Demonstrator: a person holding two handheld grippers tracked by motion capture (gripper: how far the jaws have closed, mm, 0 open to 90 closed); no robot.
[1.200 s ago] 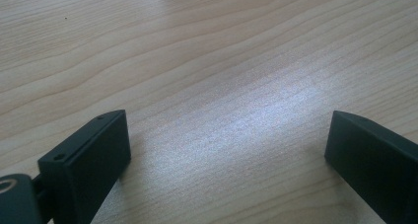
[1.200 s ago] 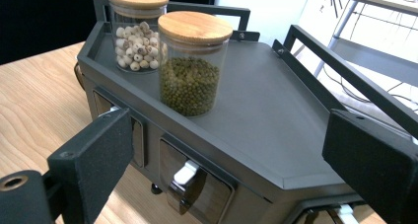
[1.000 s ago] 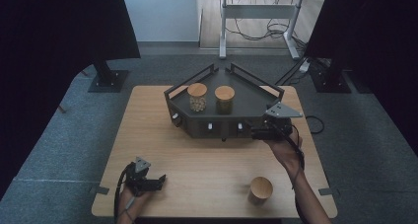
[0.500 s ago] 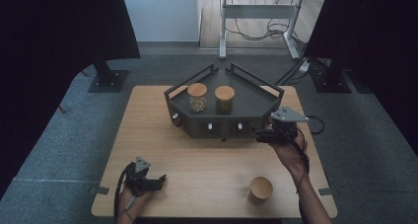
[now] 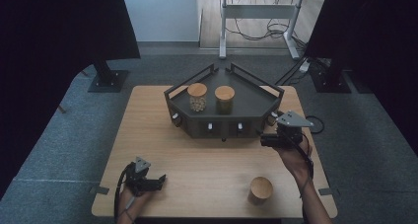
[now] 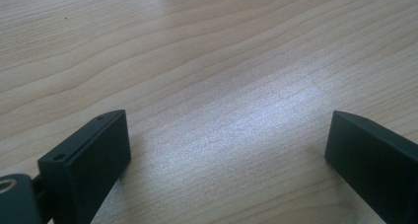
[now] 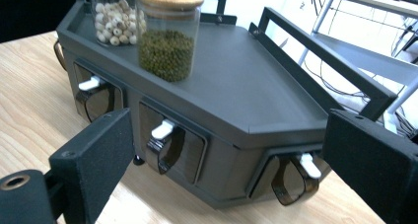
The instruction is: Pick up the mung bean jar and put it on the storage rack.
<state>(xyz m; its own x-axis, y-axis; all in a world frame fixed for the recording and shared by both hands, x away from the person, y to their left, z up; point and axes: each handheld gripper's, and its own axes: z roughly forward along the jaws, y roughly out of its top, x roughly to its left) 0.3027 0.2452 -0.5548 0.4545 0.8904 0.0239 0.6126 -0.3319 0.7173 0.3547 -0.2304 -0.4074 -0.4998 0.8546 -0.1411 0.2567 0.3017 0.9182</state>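
A dark grey rack [image 5: 246, 105] stands at the table's far middle, with two wooden-lidded glass jars on top. One jar holds pale beans [image 5: 197, 96] [image 7: 112, 14], the other green beans [image 5: 225, 98] [image 7: 166, 41]. Smoky drawers with white levers [image 7: 162, 130] line the rack's front. My right gripper [image 5: 264, 140] [image 7: 226, 155] is open at the rack's front right corner, facing it, with nothing between its jaws. My left gripper [image 5: 158, 179] [image 6: 226, 150] rests open on bare wood near the front left edge.
A small wooden-lidded jar [image 5: 261, 188] stands alone near the table's [image 5: 148, 130] front right, just beside the right forearm. Dark screens stand at both sides, and a desk frame with cables lies beyond the far edge.
My right gripper has drawn a little to the right and toward the person, away from the rack's front. The left gripper has not moved.
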